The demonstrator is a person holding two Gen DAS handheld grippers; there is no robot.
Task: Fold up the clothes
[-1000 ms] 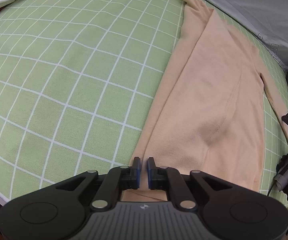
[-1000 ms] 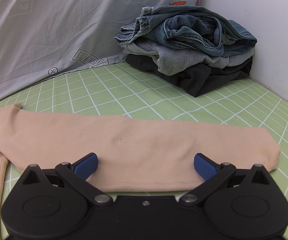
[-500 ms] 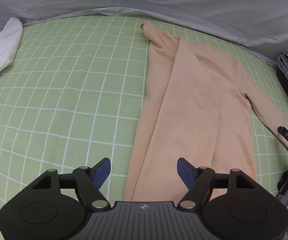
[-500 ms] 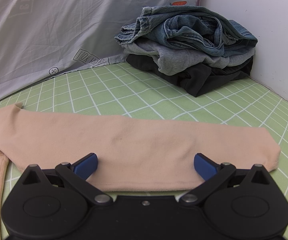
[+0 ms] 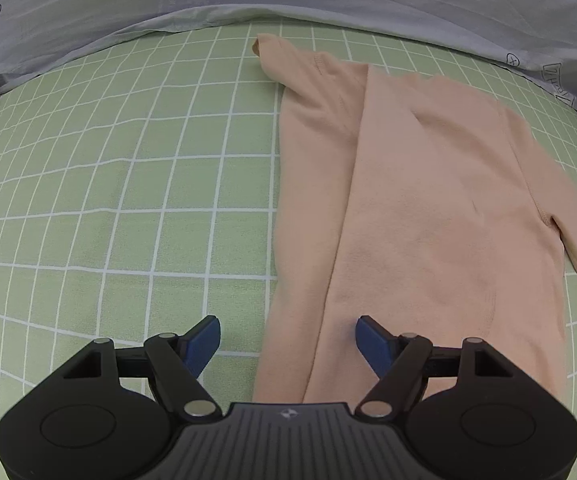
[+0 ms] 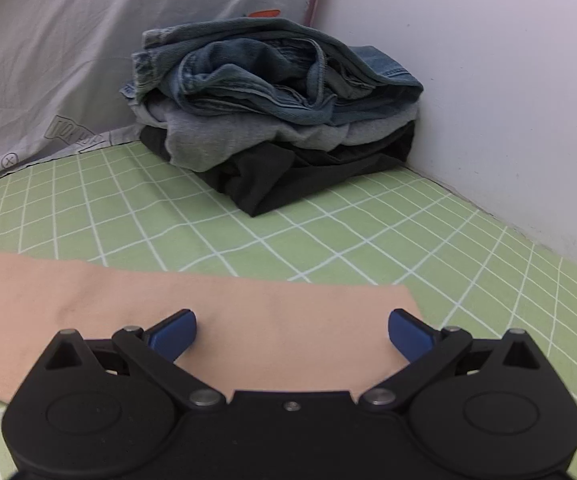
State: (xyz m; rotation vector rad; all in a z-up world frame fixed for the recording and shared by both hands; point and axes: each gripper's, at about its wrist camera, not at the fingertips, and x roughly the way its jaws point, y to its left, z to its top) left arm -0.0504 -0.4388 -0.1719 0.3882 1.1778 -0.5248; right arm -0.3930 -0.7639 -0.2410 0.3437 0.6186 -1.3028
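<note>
One soft peach knit long-sleeve top (image 5: pixel 428 208) lies half-folded, centre-right; left gripper (image 5: pixel 288 340) just spread apart, right gripper (image 6: pixel 292 332) wide too, both empty.

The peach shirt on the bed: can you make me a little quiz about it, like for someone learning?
1. True or false: the left gripper is shut on the peach shirt.
2. What lies on top of the clothes pile in the corner?
A. a white towel
B. blue jeans
C. a red sock
3. Fill in: the shirt lies on a green sheet with white ____ lines.

Key
1. False. Its jaws stand wide apart, having just been opening, and the shirt's near end lies flat below them, unpressed.
2. B, the blue jeans.
3. Grid.
</note>
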